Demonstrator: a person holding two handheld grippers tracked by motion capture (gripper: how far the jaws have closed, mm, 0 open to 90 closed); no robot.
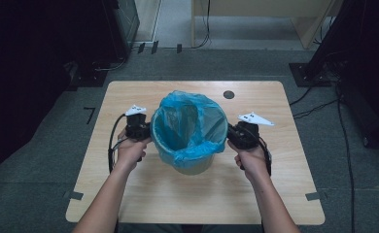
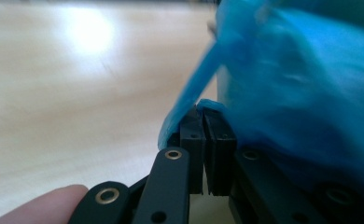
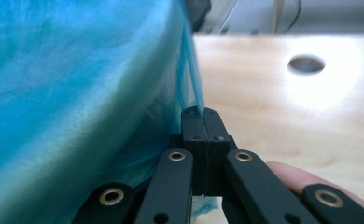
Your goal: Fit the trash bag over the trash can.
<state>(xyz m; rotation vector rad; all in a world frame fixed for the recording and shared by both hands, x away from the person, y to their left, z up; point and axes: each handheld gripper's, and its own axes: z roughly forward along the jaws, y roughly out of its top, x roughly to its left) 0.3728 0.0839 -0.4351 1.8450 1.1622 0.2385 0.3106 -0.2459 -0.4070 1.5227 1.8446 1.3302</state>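
A small bin stands mid-table, lined with a blue plastic bag whose rim folds over the bin's edge. My left gripper is at the bag's left side, and in the left gripper view it is shut on a fold of the blue bag. My right gripper is at the bag's right side. Along its jaws, that gripper is shut on a thin strip of the bag.
The wooden table has a round cable hole behind the bin, also seen as the hole. Grey carpet, cables and dark stands surround the table. A pale wooden bench leg stands far back.
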